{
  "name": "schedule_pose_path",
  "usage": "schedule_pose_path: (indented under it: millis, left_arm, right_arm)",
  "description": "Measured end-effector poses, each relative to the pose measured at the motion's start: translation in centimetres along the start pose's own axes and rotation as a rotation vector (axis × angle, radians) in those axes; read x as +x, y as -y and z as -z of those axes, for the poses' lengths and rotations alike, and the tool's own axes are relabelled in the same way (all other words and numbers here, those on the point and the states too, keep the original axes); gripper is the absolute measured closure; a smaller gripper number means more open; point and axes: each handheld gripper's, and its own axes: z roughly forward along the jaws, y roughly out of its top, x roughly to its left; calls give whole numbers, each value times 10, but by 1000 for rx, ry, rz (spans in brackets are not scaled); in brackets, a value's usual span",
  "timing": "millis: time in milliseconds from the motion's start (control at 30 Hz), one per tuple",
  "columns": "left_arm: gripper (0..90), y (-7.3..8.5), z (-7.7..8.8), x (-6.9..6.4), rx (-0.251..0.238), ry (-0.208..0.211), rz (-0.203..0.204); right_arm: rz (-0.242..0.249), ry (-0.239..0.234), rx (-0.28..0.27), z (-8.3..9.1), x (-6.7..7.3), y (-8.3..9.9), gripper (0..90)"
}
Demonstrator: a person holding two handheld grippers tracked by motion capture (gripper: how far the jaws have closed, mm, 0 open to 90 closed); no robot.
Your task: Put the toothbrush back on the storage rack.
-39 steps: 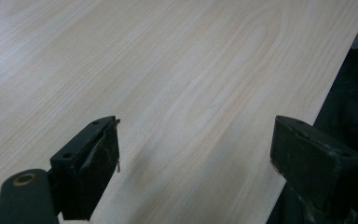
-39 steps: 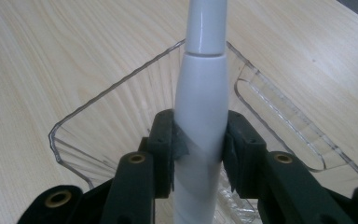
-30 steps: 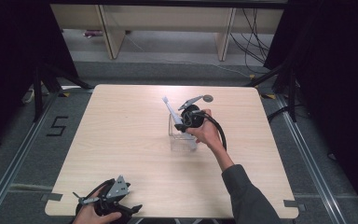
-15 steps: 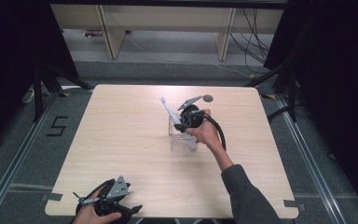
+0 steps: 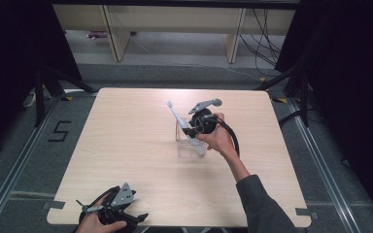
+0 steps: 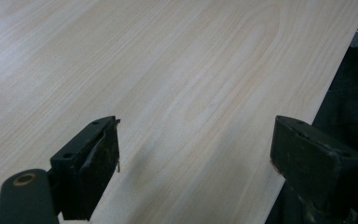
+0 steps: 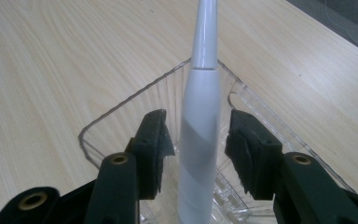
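Observation:
A white toothbrush [image 5: 177, 118] stands leaning up and to the left out of a clear plastic container [image 5: 188, 149] in the middle of the table. My right gripper [image 5: 191, 131] reaches into the container from the right. In the right gripper view its jaws flank the toothbrush handle [image 7: 200, 116] with a gap on each side, above the clear container [image 7: 121, 109]. The right gripper [image 7: 196, 140] is open, and its jaws have just been opening with the handle between them. My left gripper [image 5: 121, 213] rests at the table's near left edge. The left gripper [image 6: 196, 158] is open over bare wood.
The wooden table [image 5: 126, 145] has free surface all around the container. Its near edge [image 6: 317, 107] runs close to the left gripper's right jaw. Shelving and cables [image 5: 267, 39] lie on the floor beyond the far edge.

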Motion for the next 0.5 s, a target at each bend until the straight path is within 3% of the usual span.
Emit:
schedule_pose_path:
  millis: [67,233,333,433,467,500]
  left_arm:
    - [149,0,0,1,10,8,-2]
    - [149,0,0,1,9,6,-1]
    - [149,0,0,1,9,7,-1]
    - [149,0,0,1,9,7,1]
    - [149,0,0,1,9,6,1]
    - [149,0,0,1,8,7,1]
  right_arm:
    - [18,2,2,4,-1,0,556]
    - [10,3,-19,10,-1,5,537]
    - [-49,9,-22,14,1,9,508]
    - [-31,0,-36,16,-1,10,487]
    - [-57,0,-29,17,1,11,473]
    - [-25,6,-41,19,0,11,450]
